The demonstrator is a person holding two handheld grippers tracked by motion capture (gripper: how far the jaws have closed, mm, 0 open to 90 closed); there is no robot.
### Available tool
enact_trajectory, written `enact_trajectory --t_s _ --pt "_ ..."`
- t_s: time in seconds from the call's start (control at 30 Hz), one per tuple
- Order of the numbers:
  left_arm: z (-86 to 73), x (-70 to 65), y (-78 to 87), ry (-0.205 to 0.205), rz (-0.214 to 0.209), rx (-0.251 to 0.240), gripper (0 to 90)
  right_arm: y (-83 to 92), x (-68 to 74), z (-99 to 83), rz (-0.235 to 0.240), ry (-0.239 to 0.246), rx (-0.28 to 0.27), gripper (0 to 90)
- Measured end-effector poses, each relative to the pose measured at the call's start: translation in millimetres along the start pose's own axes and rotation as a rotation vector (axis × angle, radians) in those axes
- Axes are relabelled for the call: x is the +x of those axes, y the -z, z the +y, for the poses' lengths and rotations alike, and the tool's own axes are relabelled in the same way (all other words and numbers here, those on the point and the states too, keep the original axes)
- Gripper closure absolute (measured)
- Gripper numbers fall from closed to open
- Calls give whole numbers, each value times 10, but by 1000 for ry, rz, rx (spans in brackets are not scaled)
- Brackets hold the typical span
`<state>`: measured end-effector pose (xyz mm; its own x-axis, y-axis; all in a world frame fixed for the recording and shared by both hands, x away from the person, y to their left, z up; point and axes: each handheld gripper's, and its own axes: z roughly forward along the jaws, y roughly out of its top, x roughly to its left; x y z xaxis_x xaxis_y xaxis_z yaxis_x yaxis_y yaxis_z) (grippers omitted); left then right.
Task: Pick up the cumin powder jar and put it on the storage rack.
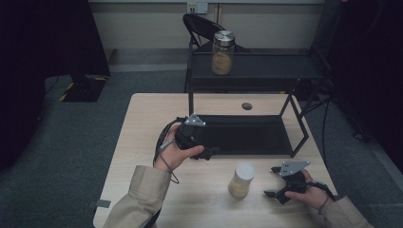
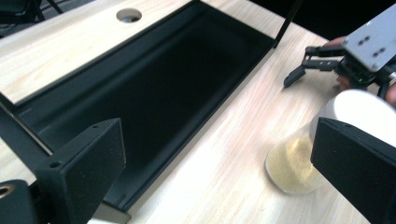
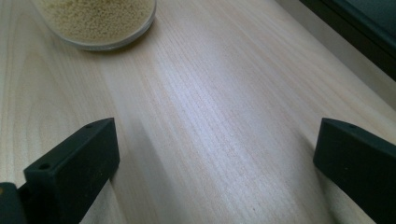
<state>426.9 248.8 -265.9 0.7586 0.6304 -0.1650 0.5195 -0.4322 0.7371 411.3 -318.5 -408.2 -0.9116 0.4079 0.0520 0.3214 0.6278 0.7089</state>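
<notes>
- High view: white-lidded jar of pale grains stands upright on the wooden table, near the front edge, between the two hands.
- High view: left gripper held just at the front lip of the black shelf rack, up-left of the jar, not touching it. Jaw gap can't be judged from here.
- High view: right gripper sits low on the table just right of the jar, jaws spread, tips aimed at the jar, small gap left.
- High view: second jar with metal lid stands on the rack's top shelf, far back.
- Left gripper view: own jaws wide apart, holding nothing. Jar low right, partly behind the right jaw; lid white, grains visible through the glass.
- Left gripper view: rack's bottom tray runs diagonally left of the jar; right gripper beyond the jar, jaws parted.
- Right gripper view: own jaws well apart, bare table between them. Jar base at top left, ahead of the jaws, untouched.
</notes>
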Motion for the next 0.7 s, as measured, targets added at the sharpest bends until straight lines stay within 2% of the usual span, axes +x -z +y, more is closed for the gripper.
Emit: enact_trajectory --t_s 0.37,0.47,0.7 --pt "-316 -27 -58 23 -16 5 27 0 0 0 0 0 0 0" --pt "-383 -64 -89 12 -6 28 27 -1 5 1 -2 -2 0 0" --pt "-574 -91 -182 20 -9 62 27 -2 8 1 -3 -3 0 0"
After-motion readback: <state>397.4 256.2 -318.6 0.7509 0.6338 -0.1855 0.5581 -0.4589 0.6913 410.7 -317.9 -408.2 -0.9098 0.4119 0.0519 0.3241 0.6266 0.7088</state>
